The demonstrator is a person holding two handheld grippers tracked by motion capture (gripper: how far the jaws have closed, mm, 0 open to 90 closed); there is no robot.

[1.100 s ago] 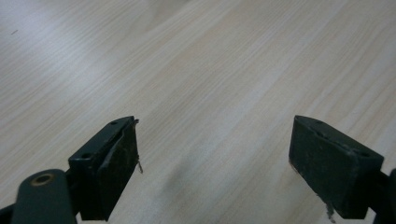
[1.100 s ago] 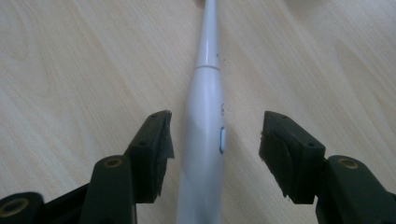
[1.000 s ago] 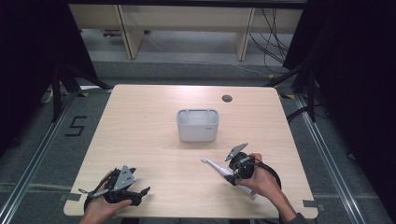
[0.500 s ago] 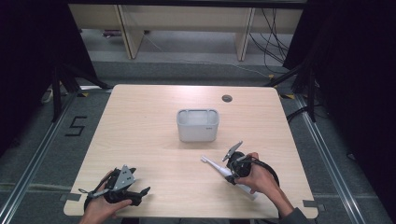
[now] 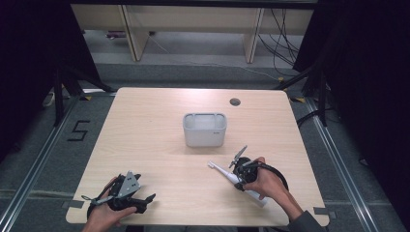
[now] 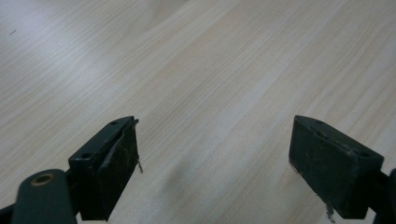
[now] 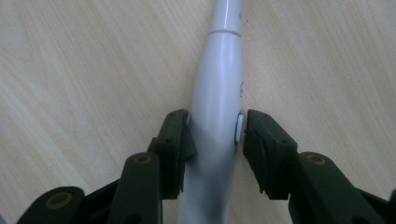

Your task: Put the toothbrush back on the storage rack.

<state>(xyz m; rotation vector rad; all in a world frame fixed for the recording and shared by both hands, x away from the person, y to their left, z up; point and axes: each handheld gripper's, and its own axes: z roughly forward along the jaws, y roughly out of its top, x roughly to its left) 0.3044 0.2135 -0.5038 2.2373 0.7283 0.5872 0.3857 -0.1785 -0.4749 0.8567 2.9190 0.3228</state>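
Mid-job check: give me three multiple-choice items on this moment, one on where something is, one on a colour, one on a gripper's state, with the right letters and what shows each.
1. Where is the electric toothbrush?
A. In the white bin
B. Flat on the table, nearer the person than the bin
C. On the floor

2. What colour is the bin?
A. White
B. Red
C. Black

3. How is the left gripper?
A. Shut on the toothbrush
B. Shut on nothing
C. Open, nothing between its jaws

Key: 1 B, the high view shows it lying on the table by the right gripper; 2 A, pale all over; 3 C, bare wood shows between its jaws.
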